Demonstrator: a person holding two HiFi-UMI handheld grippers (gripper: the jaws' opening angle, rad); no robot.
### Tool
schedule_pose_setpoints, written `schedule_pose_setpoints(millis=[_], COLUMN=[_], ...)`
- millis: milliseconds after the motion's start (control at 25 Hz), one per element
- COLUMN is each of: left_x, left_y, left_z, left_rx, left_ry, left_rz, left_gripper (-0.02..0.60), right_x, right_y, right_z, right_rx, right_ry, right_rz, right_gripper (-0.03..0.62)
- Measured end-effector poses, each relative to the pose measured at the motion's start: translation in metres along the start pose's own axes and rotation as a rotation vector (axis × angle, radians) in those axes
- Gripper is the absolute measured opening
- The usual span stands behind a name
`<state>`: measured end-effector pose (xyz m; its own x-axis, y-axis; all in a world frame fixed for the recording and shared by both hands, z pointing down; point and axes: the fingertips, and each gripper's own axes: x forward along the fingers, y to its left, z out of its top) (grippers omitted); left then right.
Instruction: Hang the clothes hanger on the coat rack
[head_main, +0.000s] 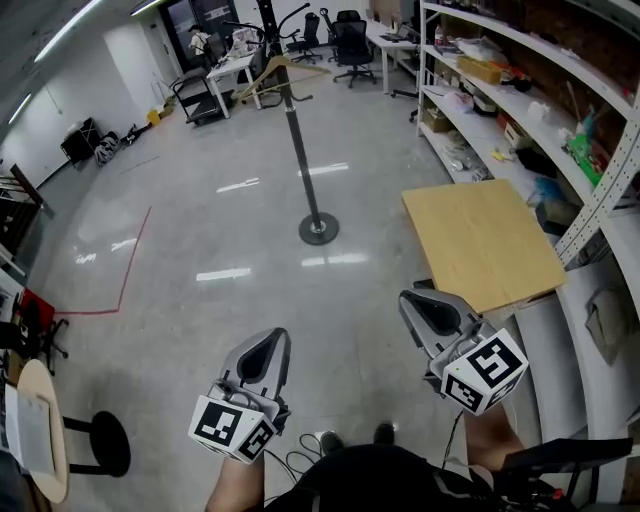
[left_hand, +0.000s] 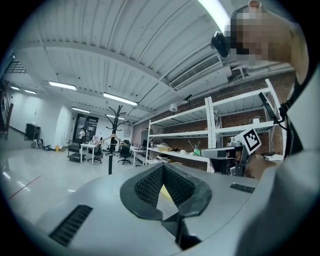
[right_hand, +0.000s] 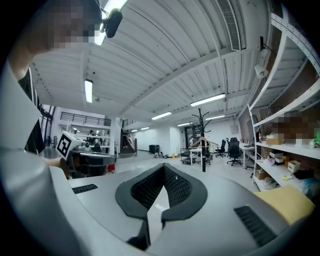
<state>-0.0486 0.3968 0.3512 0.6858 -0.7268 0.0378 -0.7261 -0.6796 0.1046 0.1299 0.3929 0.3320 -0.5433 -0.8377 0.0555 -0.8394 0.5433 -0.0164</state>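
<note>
The black coat rack (head_main: 299, 150) stands on its round base (head_main: 318, 229) in the middle of the floor, well ahead of me. A wooden clothes hanger (head_main: 262, 76) hangs on the rack near its top. My left gripper (head_main: 267, 342) and my right gripper (head_main: 421, 301) are held low and close to my body, both shut and with nothing in them. From the left gripper view the rack (left_hand: 110, 142) is small and far off, and the hanger (left_hand: 113, 137) shows on it. The right gripper view also has the rack (right_hand: 202, 145) and hanger (right_hand: 203, 142) in the distance.
A light wooden table top (head_main: 482, 242) is to the right of the rack, against long metal shelving (head_main: 545, 120) full of items. A black stool (head_main: 100, 442) and round table edge (head_main: 35, 430) sit at lower left. Desks and office chairs (head_main: 350, 45) stand at the far end.
</note>
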Motion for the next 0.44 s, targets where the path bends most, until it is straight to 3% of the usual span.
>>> schedule_pose_setpoints(millis=[440], left_x=[-0.039], left_y=[0.016], left_z=[0.0], left_rx=[-0.034], left_ry=[-0.028], left_rz=[-0.003], left_gripper=[0.0], right_x=[0.006], right_y=[0.04], right_z=[0.006], right_rx=[-0.02], right_ry=[0.013], right_rz=[-0.025], right_gripper=[0.008])
